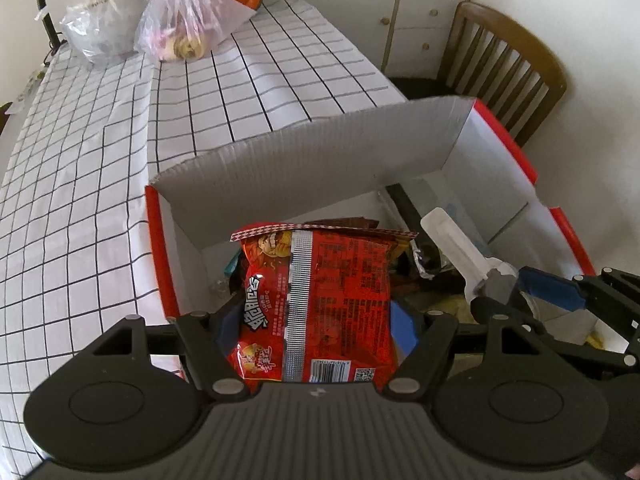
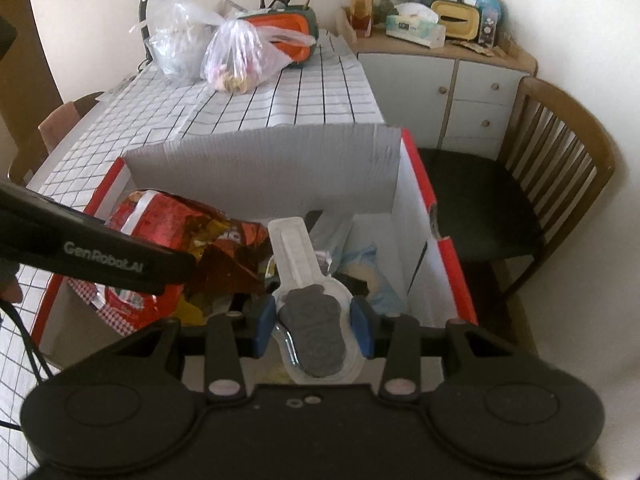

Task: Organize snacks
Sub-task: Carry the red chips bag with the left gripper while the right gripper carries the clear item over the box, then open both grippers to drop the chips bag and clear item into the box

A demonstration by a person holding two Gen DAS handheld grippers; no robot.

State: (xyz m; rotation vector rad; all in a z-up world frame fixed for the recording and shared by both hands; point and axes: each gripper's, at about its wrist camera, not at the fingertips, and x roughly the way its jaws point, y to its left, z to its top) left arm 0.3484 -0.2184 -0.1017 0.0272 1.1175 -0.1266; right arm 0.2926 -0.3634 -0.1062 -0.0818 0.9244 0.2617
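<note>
My left gripper (image 1: 316, 320) is shut on a red snack bag (image 1: 320, 288), blue pads pressing its two sides. The bag hangs over an open cardboard box (image 1: 320, 152), red outside and white inside, with several snack packets at its bottom. In the right wrist view the same red bag (image 2: 160, 220) shows at the box's left, under a black finger (image 2: 120, 264) of the left gripper. My right gripper (image 2: 316, 320) is shut on a clear blister pack (image 2: 296, 256) holding a grey foot-shaped piece, also above the box (image 2: 260, 168). That right gripper (image 1: 520, 292) appears beside the red bag.
The box sits at the near right edge of a table with a checked cloth (image 1: 80, 180). Two plastic bags (image 1: 184, 20) and an orange container (image 2: 288, 32) stand at the far end. A wooden chair (image 2: 560, 184) and a white cabinet (image 2: 452, 88) are to the right.
</note>
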